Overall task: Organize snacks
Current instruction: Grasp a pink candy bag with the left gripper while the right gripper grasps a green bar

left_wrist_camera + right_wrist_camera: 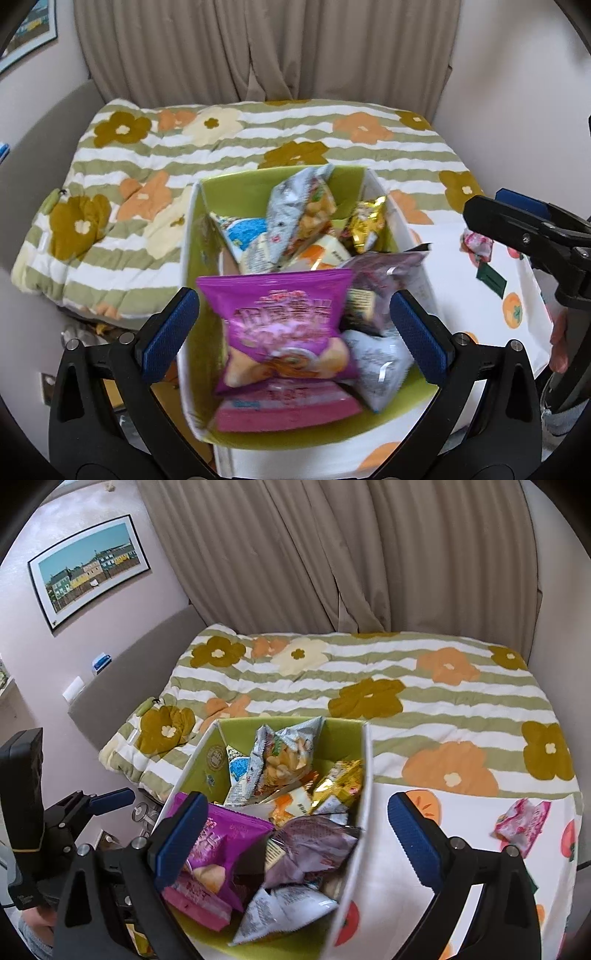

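We note the left gripper [294, 325] above the near end of the green-lined box [236, 188], jaws released; the purple snack bag [284, 328] lies between the pads, touching neither, atop a pink packet [288, 410]. The box's white walls rise close on both sides, and packets fill it to the far wall. Right of the box, a persimmon-print cloth [461, 812] offers open room; a pink wrapped snack [521, 823] lies there near the edge. The right gripper [297, 834] straddles the box's right wall, jaws released, holding nothing. The floral quilt [369, 686] lies beyond.
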Demonstrator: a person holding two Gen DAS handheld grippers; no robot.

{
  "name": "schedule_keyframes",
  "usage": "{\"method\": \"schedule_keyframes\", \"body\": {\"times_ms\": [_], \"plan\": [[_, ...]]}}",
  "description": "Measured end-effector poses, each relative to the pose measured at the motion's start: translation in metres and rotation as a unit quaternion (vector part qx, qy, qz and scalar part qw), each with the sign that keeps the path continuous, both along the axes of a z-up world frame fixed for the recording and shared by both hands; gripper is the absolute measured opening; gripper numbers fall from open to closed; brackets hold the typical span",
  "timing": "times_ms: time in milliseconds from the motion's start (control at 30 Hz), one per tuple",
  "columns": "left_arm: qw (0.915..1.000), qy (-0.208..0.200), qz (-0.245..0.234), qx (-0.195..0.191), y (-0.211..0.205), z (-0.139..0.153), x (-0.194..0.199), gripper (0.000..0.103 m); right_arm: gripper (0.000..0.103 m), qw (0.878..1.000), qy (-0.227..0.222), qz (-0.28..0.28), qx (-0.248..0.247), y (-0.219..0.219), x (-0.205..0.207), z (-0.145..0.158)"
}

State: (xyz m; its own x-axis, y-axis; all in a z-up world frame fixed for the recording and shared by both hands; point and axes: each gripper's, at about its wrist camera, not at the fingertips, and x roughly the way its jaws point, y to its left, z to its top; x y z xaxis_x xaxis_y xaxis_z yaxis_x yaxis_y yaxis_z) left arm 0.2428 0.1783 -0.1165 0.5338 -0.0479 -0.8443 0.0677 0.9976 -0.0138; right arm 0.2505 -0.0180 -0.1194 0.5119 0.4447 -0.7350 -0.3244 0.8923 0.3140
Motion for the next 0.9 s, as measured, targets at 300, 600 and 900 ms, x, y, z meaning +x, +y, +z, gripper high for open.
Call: {"method": "schedule_keyframes", "body": {"times_ms": [300,600,900], "plan": [[0.9998,-0.012,-0.011,-0.008,-0.087,0.011,-0.003,0.102,0.097,0.999,-0.023,-0.033,-0.005,-0.091,-0.018,0.018],[0.9990,-0.008,-0.036,-0.027,-0.194,-0.001,0.018,0.102,0.097,0.997,-0.020,-0.058,-0.056,-0.206,-0.033,0.008],[0.9957,0.028,-0.081,-0.037,-0.281,-0.031,0.051,0.102,0.097,0.996,-0.006,-0.042,-0.083,-0.276,-0.041,-0.024]]}}
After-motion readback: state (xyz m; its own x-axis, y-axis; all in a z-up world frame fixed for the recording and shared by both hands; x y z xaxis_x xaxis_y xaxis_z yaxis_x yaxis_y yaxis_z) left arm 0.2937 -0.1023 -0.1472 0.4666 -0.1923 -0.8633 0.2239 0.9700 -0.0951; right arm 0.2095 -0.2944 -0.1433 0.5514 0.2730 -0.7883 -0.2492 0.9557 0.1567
